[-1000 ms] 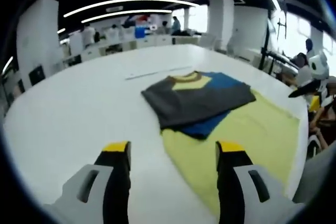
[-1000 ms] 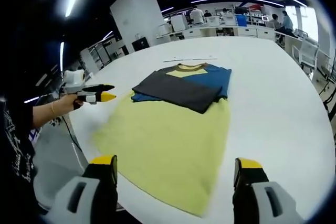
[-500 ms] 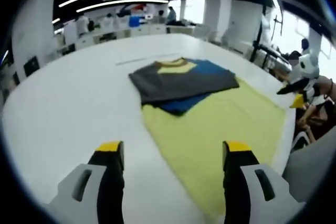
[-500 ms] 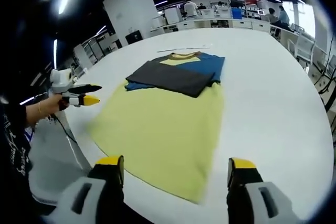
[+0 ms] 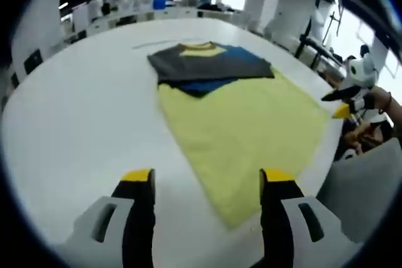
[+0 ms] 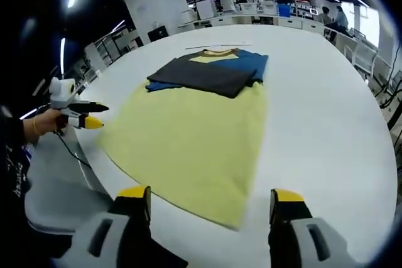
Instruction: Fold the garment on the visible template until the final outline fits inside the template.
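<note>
Folded garment [image 6: 210, 70] on yellow template [image 6: 188, 139], white table [image 6: 326, 117], both grippers apart

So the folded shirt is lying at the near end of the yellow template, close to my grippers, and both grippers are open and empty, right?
Not quite. The folded shirt lies at the far end of the yellow template, away from the grippers, as the right gripper view shows. The rest holds: the left gripper and right gripper are open and empty.
</note>
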`<action>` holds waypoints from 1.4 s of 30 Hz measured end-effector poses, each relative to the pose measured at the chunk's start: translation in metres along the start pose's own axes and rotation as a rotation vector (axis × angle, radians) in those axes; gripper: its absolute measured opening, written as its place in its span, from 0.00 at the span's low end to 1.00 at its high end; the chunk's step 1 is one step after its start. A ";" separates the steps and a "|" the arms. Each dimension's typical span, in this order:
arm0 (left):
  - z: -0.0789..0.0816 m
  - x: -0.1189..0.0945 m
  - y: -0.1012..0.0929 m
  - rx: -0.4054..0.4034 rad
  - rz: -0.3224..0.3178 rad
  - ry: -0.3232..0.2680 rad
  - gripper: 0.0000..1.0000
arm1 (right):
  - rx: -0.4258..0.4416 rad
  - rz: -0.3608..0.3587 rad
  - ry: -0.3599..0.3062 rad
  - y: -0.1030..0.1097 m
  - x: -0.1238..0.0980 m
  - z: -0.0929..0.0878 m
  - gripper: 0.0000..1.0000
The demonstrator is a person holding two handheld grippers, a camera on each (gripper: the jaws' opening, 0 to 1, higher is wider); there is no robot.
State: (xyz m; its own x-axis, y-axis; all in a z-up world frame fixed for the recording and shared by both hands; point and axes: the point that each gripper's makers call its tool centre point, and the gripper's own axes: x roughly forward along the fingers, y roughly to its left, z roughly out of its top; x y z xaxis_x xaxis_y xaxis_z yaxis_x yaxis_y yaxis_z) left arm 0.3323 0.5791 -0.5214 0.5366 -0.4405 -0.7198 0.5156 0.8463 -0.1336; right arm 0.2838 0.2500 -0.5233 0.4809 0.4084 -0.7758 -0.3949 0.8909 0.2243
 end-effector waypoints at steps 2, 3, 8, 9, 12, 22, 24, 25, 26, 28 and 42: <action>-0.005 -0.002 0.001 0.002 0.015 0.006 0.58 | -0.004 -0.001 0.010 0.000 0.001 -0.003 0.72; -0.008 -0.003 0.000 -0.002 0.010 0.012 0.56 | -0.006 0.001 0.011 0.001 0.001 -0.004 0.68; -0.014 -0.008 -0.003 -0.038 0.021 0.024 0.49 | -0.018 -0.017 0.031 0.000 0.000 -0.010 0.52; -0.015 -0.008 -0.004 -0.046 0.019 0.026 0.48 | -0.039 -0.038 0.043 -0.003 0.000 -0.012 0.50; -0.021 -0.009 -0.007 -0.057 0.024 0.045 0.45 | -0.043 -0.058 0.051 -0.006 0.000 -0.016 0.47; -0.037 -0.013 -0.019 -0.144 0.000 0.082 0.32 | 0.026 -0.079 0.038 -0.013 -0.002 -0.021 0.30; -0.039 -0.013 -0.021 -0.153 -0.003 0.085 0.26 | 0.040 -0.085 0.033 -0.014 -0.002 -0.022 0.27; -0.040 -0.014 -0.021 -0.153 0.000 0.090 0.25 | 0.044 -0.087 0.031 -0.015 -0.002 -0.022 0.26; -0.040 -0.014 -0.022 -0.152 0.000 0.093 0.23 | 0.048 -0.089 0.030 -0.016 -0.002 -0.022 0.25; -0.043 -0.014 -0.023 -0.147 0.004 0.102 0.20 | 0.052 -0.096 0.028 -0.018 -0.002 -0.022 0.22; -0.046 -0.012 -0.016 -0.155 0.074 0.133 0.03 | 0.116 -0.085 0.009 -0.021 -0.002 -0.024 0.00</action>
State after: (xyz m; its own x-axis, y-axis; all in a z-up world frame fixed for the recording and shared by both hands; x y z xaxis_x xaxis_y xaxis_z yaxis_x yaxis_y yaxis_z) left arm 0.2864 0.5846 -0.5418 0.4710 -0.3412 -0.8135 0.3641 0.9151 -0.1730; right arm 0.2725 0.2257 -0.5408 0.5016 0.3289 -0.8001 -0.2598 0.9395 0.2233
